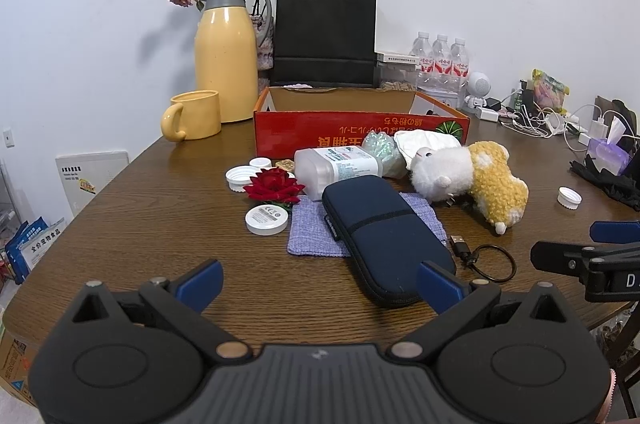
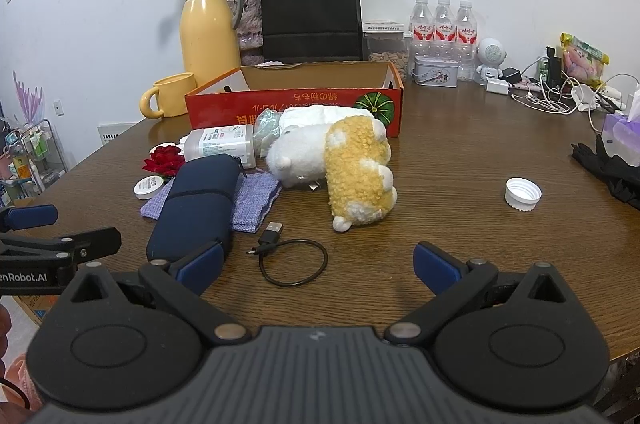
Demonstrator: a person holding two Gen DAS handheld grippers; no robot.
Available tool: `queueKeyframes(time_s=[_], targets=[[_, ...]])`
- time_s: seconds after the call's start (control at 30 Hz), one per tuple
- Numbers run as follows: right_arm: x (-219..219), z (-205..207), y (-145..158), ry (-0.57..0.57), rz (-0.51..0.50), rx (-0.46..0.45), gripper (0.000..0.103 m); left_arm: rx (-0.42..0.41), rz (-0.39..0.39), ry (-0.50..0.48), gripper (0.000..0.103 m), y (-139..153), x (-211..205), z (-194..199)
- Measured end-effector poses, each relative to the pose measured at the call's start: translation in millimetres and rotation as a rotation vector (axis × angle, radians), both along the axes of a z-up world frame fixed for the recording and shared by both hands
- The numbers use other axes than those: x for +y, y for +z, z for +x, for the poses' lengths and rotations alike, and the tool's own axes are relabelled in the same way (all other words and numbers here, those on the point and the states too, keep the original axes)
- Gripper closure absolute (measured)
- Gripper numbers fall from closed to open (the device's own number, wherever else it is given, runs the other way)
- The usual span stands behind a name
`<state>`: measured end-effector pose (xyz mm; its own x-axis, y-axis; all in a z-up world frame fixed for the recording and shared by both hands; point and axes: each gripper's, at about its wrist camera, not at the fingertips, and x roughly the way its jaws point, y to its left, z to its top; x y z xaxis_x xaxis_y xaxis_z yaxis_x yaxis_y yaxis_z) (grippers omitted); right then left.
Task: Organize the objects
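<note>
Nearest the cameras, the left gripper (image 1: 320, 286) and the right gripper (image 2: 318, 268) both hover with jaws spread wide, empty, above the brown wooden table (image 2: 460, 159). Just ahead lie a looped black USB cable (image 2: 290, 260) and a navy zippered fabric pouch (image 1: 380, 236) resting on a lilac woven cloth (image 1: 316, 232). Beyond sit a yellow-and-white plush toy (image 2: 352, 167), a clear plastic bottle on its side (image 1: 336, 169) and a red artificial rose (image 1: 274, 185). Farther back stands an open red cardboard box (image 1: 352, 135).

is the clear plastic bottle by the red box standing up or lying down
Lying down: the clear plastic bottle rests on its side on the table, label facing up, in front of the red box.
</note>
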<state>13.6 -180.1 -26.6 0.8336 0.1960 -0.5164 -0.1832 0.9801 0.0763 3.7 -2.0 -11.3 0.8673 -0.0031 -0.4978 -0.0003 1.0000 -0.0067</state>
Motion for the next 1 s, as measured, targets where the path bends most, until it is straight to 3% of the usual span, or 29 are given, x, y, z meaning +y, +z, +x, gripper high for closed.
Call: queueKeyframes(time_s=[0.53,0.83,1.0], targets=[[-14.1,10.2,-2.4,-0.007,-0.043,-0.012,0.000,0.009,0.016,-0.027,0.000,4.1,-11.8,19.6],[-58.6,41.4,-10.2,-0.050,-0.104,-0.007,0.000,0.126,-0.016,-0.023,0.010,6.5,-27.8,70.5],[-99.1,69.0,-20.8,-0.071,-0.132,0.029,0.000,0.159,-0.059,0.057,0.011,5.6,-35.2,92.1]])
